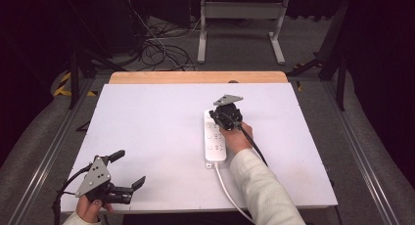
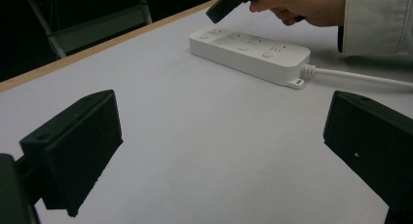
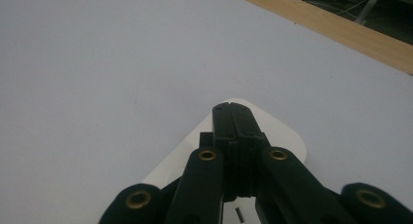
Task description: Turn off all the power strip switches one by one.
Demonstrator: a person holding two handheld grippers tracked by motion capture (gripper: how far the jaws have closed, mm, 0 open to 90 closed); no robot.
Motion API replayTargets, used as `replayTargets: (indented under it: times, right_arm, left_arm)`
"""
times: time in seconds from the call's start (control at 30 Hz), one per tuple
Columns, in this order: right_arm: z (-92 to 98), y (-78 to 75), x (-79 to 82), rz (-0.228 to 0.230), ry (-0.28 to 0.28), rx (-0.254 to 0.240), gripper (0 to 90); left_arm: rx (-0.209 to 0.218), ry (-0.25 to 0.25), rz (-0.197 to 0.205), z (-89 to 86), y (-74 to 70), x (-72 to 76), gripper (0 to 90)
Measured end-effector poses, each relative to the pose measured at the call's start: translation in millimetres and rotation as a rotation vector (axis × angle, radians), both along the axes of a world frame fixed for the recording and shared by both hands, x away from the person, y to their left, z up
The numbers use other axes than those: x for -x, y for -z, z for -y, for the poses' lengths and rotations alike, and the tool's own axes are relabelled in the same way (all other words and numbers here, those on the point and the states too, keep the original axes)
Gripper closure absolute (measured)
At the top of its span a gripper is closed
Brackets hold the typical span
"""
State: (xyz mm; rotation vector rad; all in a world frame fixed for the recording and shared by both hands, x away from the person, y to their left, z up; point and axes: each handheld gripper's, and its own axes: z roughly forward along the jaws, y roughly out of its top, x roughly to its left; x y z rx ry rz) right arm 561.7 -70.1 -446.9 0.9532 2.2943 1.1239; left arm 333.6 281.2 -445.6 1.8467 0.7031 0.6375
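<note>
A white power strip [image 1: 215, 140] lies lengthwise right of the table's middle, its white cord [image 1: 230, 191] running toward the front edge. My right gripper [image 1: 219, 116] hovers over the strip's far end, jaws pressed together with nothing between them. In the right gripper view the joined tips [image 3: 235, 109] point down at the strip's rounded end [image 3: 287, 134]. My left gripper [image 1: 128, 169] rests near the front left corner, open and empty. In the left gripper view its two pads [image 2: 78, 146] stand wide apart, and the strip [image 2: 251, 53] lies beyond them.
The white table top [image 1: 156, 137] has a wooden strip [image 1: 195, 77] along its far edge. Behind the table, a metal frame [image 1: 240, 24] and tangled cables [image 1: 161, 49] sit on the floor. A sleeved forearm [image 1: 259, 186] crosses the front right.
</note>
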Motion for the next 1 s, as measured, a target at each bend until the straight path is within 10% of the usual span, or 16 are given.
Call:
replayTargets:
  times: [1.0]
  right_arm:
    - [-12.0, 22.3, -13.7, -0.022, 0.023, -0.028, 90.0]
  left_arm:
    - [0.003, 0.005, -0.002, 0.3, -0.3, 1.1, 1.0]
